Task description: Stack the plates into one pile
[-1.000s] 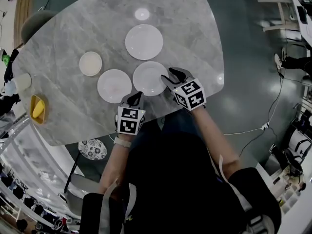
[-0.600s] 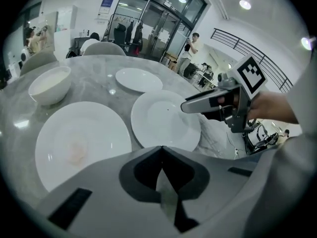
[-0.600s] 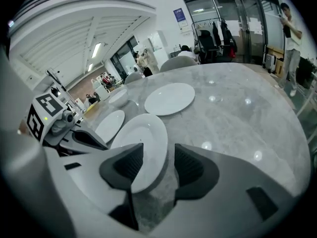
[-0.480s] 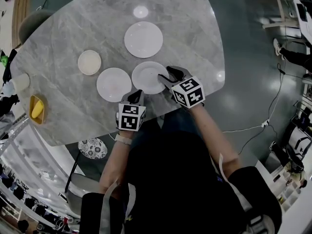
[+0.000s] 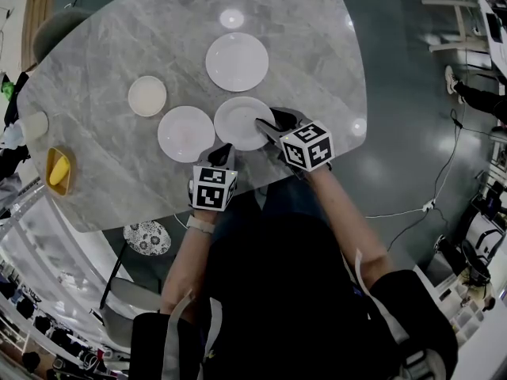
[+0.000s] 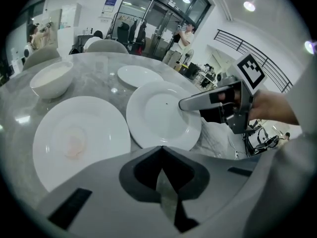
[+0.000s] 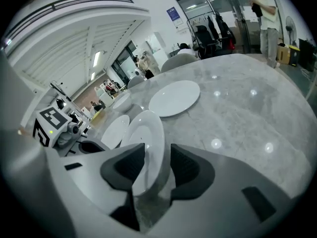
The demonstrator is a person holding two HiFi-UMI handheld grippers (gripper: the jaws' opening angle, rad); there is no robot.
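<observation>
As right tongs (image 7: 157,157) clamp one, three plates (image 5: 186,133)

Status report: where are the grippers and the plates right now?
Right gripper clamped on near plate rim. Left gripper shut, empty, at table edge. Left plate and far plate lie separate, unstacked. Bowl off left, out of the way.

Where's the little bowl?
In the head view the bowl sits on the table's left side, just up and left of the leftmost plate.
</observation>
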